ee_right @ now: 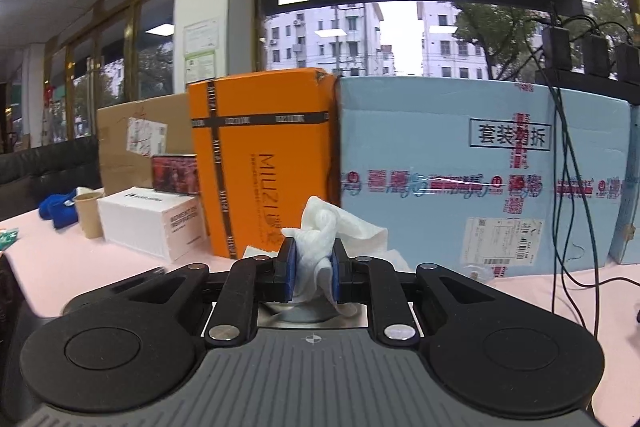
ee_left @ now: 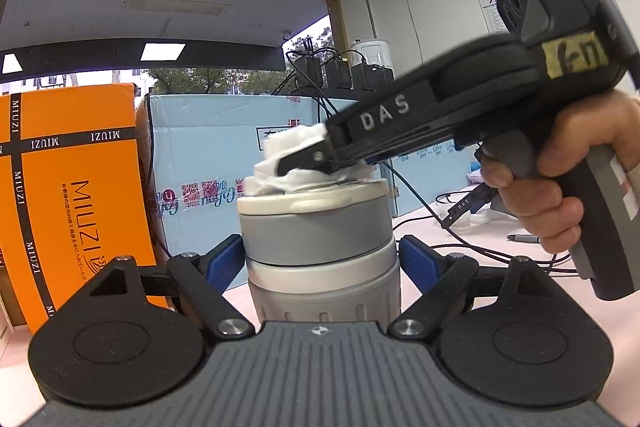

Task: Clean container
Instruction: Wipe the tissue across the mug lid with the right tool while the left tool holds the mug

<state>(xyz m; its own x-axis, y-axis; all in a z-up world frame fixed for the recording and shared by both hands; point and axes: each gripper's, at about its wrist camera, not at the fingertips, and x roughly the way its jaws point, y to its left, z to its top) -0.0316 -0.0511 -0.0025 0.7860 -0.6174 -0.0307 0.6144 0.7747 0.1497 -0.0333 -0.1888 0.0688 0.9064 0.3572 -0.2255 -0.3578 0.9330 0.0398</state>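
A grey and white cylindrical container (ee_left: pixel 320 243) stands upright on the pink table. My left gripper (ee_left: pixel 322 263) is shut on its body, blue pads on both sides. My right gripper (ee_left: pixel 296 163) comes in from the right, held by a hand, and is shut on a crumpled white tissue (ee_left: pixel 288 163) that rests on the container's white lid (ee_left: pixel 280 203). In the right wrist view the right gripper (ee_right: pixel 313 267) pinches the tissue (ee_right: pixel 324 227) between its blue pads, and a bit of the container (ee_right: pixel 308 313) shows below.
An orange MIUZI box (ee_left: pixel 60 195) stands at the left and a light blue carton (ee_right: pixel 460 167) behind the container. Black cables (ee_left: pixel 480 251) and a pen (ee_left: pixel 522 238) lie on the table at the right. A white box (ee_right: pixel 148 227) and paper cup (ee_right: pixel 89 213) sit further left.
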